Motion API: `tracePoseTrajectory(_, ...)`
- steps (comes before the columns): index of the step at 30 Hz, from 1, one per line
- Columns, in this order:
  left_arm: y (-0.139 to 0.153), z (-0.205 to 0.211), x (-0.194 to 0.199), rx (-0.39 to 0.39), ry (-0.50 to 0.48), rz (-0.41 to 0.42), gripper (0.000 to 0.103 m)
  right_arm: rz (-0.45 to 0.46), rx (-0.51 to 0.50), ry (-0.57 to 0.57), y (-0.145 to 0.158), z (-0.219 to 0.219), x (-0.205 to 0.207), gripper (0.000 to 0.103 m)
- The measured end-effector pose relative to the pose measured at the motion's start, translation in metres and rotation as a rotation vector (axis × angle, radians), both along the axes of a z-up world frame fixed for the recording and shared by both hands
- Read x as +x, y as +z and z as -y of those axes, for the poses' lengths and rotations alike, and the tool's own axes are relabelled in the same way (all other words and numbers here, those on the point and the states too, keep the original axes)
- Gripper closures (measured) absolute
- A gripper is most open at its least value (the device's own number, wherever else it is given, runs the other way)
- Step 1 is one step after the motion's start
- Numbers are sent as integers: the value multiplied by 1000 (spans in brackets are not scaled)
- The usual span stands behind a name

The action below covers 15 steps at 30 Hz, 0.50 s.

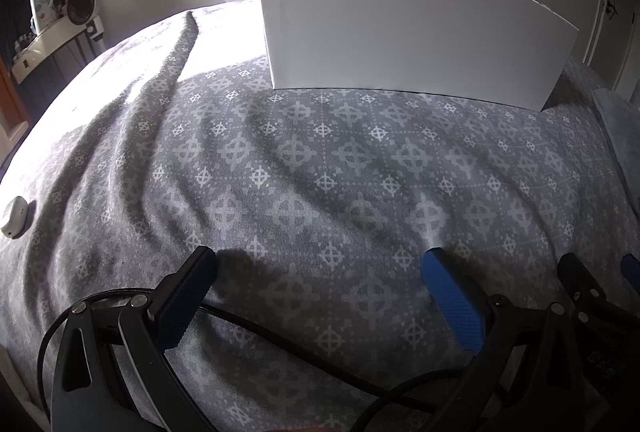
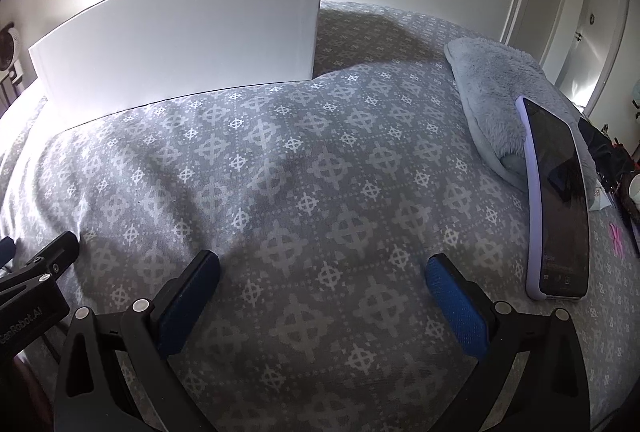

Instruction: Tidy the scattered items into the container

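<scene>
Both the left gripper (image 1: 320,272) and right gripper (image 2: 322,274) stood wide and empty, so the right one should approach the phone (image 2: 558,200) beside it squarely.

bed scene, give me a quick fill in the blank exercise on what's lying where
1. The white box stands on the patterned ____.
2. The phone leans against the fluffy grey ____.
3. Both the left tongs and the right tongs are ____, holding nothing.
4. In the left wrist view, the small white round gadget lies far to the ____ of the box.

Missing words: bedspread; cushion; open; left
</scene>
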<state>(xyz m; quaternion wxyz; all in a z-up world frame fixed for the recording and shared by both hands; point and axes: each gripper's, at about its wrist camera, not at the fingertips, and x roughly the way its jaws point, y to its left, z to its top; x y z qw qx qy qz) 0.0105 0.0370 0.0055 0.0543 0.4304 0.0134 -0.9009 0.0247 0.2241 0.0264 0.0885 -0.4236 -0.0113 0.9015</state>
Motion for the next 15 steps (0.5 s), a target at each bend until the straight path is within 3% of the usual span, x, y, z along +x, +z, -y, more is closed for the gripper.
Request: tracePoseTrajectory(15, 0, -1, -1, -3, 1, -1, 0, 1, 0, 1, 2, 1, 0, 0)
